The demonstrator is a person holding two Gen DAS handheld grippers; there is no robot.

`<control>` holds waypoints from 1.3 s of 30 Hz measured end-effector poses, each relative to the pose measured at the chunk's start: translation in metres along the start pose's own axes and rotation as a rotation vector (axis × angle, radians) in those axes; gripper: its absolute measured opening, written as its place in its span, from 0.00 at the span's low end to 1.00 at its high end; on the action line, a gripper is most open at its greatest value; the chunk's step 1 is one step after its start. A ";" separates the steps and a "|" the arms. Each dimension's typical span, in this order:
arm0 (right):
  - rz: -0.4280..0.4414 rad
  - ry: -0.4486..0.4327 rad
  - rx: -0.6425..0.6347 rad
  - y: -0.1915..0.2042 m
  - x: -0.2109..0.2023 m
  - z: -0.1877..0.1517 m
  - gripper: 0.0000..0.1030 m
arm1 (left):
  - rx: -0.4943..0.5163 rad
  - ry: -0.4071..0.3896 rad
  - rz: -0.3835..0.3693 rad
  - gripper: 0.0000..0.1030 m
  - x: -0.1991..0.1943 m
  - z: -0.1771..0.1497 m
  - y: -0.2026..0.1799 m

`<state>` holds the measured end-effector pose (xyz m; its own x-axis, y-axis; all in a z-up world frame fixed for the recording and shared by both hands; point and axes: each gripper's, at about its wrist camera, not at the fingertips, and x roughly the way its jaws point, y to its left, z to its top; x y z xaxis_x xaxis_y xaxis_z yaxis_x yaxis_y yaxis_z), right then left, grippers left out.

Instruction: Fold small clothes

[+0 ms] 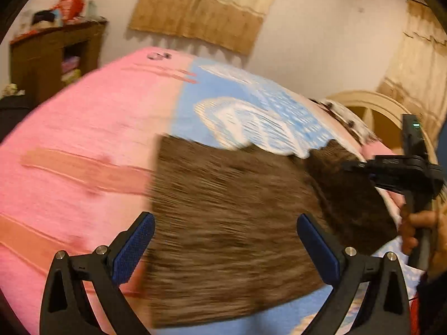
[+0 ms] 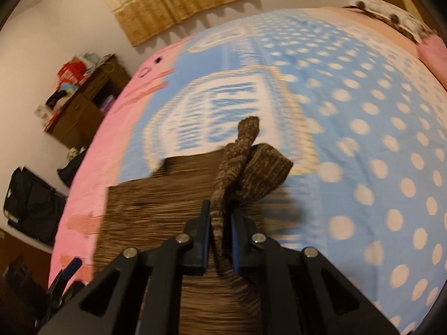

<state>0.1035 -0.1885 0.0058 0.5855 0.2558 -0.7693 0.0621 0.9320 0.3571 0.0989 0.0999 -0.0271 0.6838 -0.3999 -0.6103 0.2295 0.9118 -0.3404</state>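
A brown knitted garment [image 1: 229, 223] lies spread on the pink and blue bedspread [image 1: 83, 128]. My left gripper [image 1: 225, 240] is open and empty, hovering over the garment's near part. My right gripper [image 2: 220, 223] is shut on a bunched fold of the brown garment [image 2: 245, 164], lifted above the flat part [image 2: 156, 201]. The right gripper also shows at the right edge of the left wrist view [image 1: 402, 167], over the garment's right end.
The bedspread [image 2: 363, 139] has white dots on blue and a pink side. A brown wooden cabinet [image 1: 53, 55] with clutter on top stands by the far wall. Black bags [image 2: 30, 203] sit on the floor at the left. A spotted pillow [image 2: 391, 16] lies at the bed's head.
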 end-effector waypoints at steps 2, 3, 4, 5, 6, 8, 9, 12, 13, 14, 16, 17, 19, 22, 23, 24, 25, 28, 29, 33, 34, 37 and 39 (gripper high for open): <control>0.038 0.007 -0.036 0.033 0.004 -0.002 0.15 | -0.016 -0.016 0.050 0.99 -0.010 0.001 0.020; 0.067 0.015 -0.054 0.055 0.008 -0.005 0.15 | -0.028 -0.022 0.062 0.99 -0.014 0.001 0.030; 0.080 0.020 -0.064 0.068 0.012 -0.007 0.15 | -0.040 -0.028 0.067 0.99 -0.017 0.000 0.038; 0.091 0.024 -0.076 0.084 0.019 -0.008 0.15 | -0.057 -0.035 0.069 0.99 -0.022 -0.002 0.048; 0.099 0.027 -0.093 0.102 0.028 -0.010 0.15 | -0.071 -0.039 0.072 0.99 -0.025 -0.004 0.057; 0.114 0.034 -0.122 0.132 0.047 -0.016 0.15 | -0.094 -0.036 0.074 0.99 -0.027 -0.008 0.070; 0.137 0.046 -0.121 0.146 0.061 -0.020 0.15 | -0.105 -0.029 0.076 0.99 -0.028 -0.011 0.077; 0.146 0.064 -0.146 0.182 0.094 -0.033 0.15 | -0.108 -0.021 0.097 0.99 -0.028 -0.017 0.090; 0.122 0.060 -0.166 0.192 0.103 -0.038 0.15 | -0.105 -0.022 0.105 0.99 -0.029 -0.019 0.094; 0.103 0.058 -0.177 0.198 0.112 -0.043 0.15 | -0.103 -0.022 0.110 0.99 -0.029 -0.018 0.096; 0.074 0.056 -0.174 0.205 0.127 -0.052 0.16 | -0.101 -0.025 0.123 0.99 -0.029 -0.019 0.102; 0.063 0.052 -0.172 0.206 0.132 -0.056 0.17 | -0.104 -0.026 0.124 0.99 -0.028 -0.019 0.104; 0.052 0.033 -0.175 0.208 0.140 -0.061 0.19 | -0.117 -0.028 0.121 0.99 -0.027 -0.019 0.109; 0.053 0.027 -0.158 0.211 0.145 -0.063 0.27 | -0.110 -0.024 0.129 0.99 -0.026 -0.020 0.109; 0.071 0.029 -0.152 0.213 0.145 -0.062 0.37 | -0.106 -0.022 0.131 0.99 -0.026 -0.021 0.109; 0.094 0.032 -0.153 0.216 0.142 -0.062 0.42 | -0.103 -0.020 0.133 0.99 -0.026 -0.022 0.108; 0.124 0.039 -0.157 0.218 0.139 -0.061 0.50 | -0.103 -0.020 0.134 0.99 -0.026 -0.022 0.108; 0.275 0.019 -0.145 0.211 0.105 -0.058 0.50 | -0.112 -0.022 0.129 0.99 -0.030 -0.025 0.108; 0.306 -0.006 -0.147 0.205 0.090 -0.058 0.50 | -0.112 -0.027 0.118 0.99 -0.033 -0.026 0.107; 0.282 -0.092 -0.193 0.162 0.025 -0.081 0.51 | -0.134 -0.038 0.011 0.99 -0.037 -0.030 0.097; 0.267 -0.112 -0.196 0.153 0.014 -0.089 0.51 | -0.142 -0.032 -0.039 0.99 -0.036 -0.031 0.092; 0.160 -0.178 -0.205 0.125 -0.011 -0.120 0.51 | -0.142 0.028 -0.211 0.99 -0.026 -0.038 0.071; 0.125 -0.182 -0.183 0.110 -0.016 -0.138 0.51 | -0.140 0.064 -0.280 0.99 -0.024 -0.048 0.058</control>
<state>-0.0107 -0.0551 -0.0153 0.7161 0.3371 -0.6112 -0.1575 0.9311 0.3290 0.0624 0.1579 -0.0662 0.5615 -0.6427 -0.5212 0.3021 0.7456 -0.5940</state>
